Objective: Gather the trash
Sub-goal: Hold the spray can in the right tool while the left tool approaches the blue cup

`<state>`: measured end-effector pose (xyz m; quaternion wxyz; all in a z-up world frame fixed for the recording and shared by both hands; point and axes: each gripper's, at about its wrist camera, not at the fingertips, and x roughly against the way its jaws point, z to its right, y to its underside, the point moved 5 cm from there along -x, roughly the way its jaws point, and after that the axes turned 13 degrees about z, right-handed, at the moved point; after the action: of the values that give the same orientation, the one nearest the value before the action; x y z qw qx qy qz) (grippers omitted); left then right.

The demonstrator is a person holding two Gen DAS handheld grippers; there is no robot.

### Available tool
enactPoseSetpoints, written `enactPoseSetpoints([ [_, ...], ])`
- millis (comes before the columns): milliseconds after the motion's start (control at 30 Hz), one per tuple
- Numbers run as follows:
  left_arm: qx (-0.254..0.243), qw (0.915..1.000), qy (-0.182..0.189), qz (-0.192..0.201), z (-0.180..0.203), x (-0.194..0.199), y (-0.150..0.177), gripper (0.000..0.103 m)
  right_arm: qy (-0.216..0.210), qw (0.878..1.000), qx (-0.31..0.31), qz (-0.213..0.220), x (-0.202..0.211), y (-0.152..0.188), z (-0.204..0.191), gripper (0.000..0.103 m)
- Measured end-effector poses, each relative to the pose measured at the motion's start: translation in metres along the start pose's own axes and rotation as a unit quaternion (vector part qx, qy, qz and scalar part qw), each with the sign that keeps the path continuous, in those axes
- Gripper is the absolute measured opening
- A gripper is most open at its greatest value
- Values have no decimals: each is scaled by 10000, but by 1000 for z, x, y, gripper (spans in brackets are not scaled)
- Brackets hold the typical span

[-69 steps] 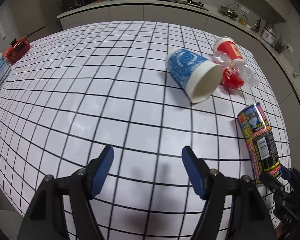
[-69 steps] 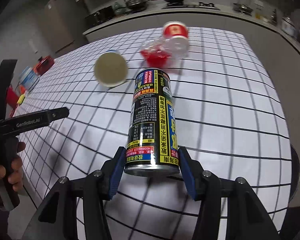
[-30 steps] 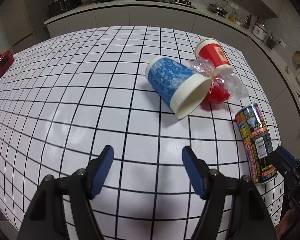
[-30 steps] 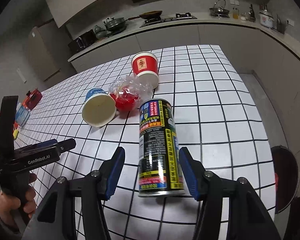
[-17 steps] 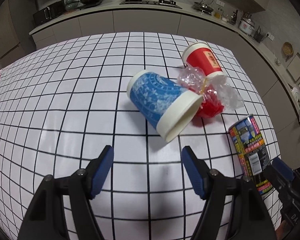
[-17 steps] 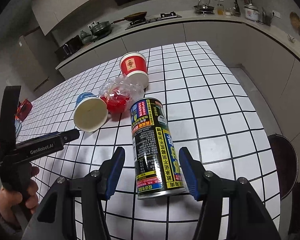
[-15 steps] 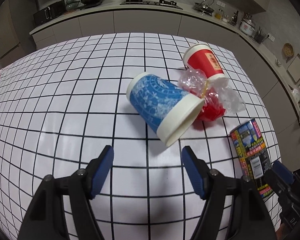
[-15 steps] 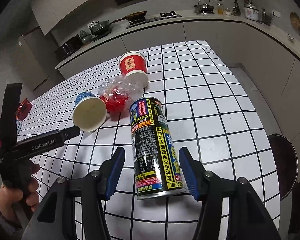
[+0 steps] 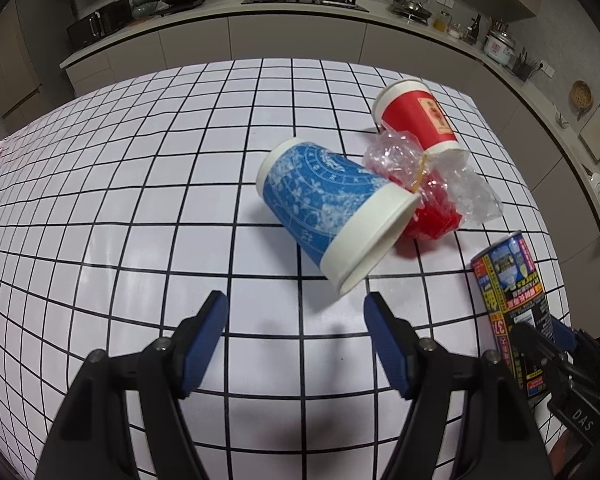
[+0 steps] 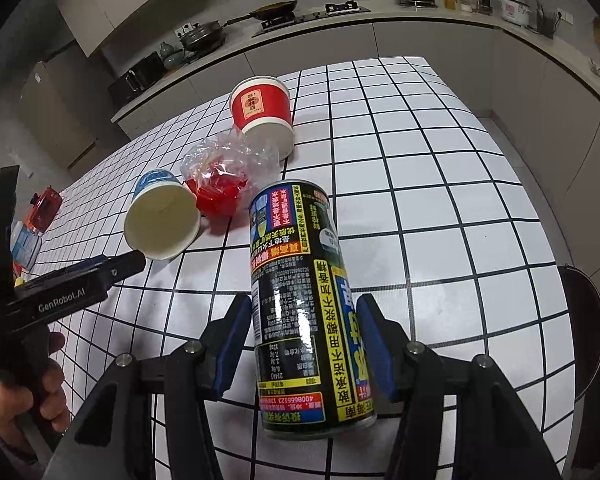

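My right hand-held gripper (image 10: pixel 302 336) pinched the black spray can (image 10: pixel 306 292) low on its body, one blue pad on each side, and I judged the can was lifted clear of the counter (image 10: pixel 440 184), tilted a little, though its base hid the surface under it. In the left wrist view the same can (image 9: pixel 514 300) showed at the counter's right edge with the right hand-held gripper (image 9: pixel 548 344) around its lower part.

My left hand-held gripper (image 9: pixel 296 320) was spread wide with nothing between its pads, hovering above the tiles on the near side of the blue paper cup (image 9: pixel 328 208). That cup lay on its side toward the counter's right half, its open mouth turned toward the near right corner. Its rim touched a crumpled clear plastic wrapper with something red inside (image 9: pixel 432 192), and just past that, closer to the far right corner, lay a red paper cup (image 9: pixel 420 120), also on its side.

So one piece of trash was in hand and the step was the second pickup. I could not make out for certain where the trash should go. The next move, as I judged it, called for bringing the open pads forward around the blue cup's body and closing gently, since a thin paper wall would crush or roll off toward the wrapper.
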<state>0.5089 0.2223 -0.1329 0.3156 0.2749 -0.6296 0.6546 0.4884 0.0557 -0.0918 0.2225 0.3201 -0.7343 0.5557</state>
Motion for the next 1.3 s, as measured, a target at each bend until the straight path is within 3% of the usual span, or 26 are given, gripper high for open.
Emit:
enactPoseSetpoints([
  [567,317,9994,-119,-51,-9,-1,0,72,453,9981,-295,282,-34,-54,32,55],
  [1300,828,9964,171,-80,-5,0,-31,72,519,9981,-253,215,-42,-60,36,56],
])
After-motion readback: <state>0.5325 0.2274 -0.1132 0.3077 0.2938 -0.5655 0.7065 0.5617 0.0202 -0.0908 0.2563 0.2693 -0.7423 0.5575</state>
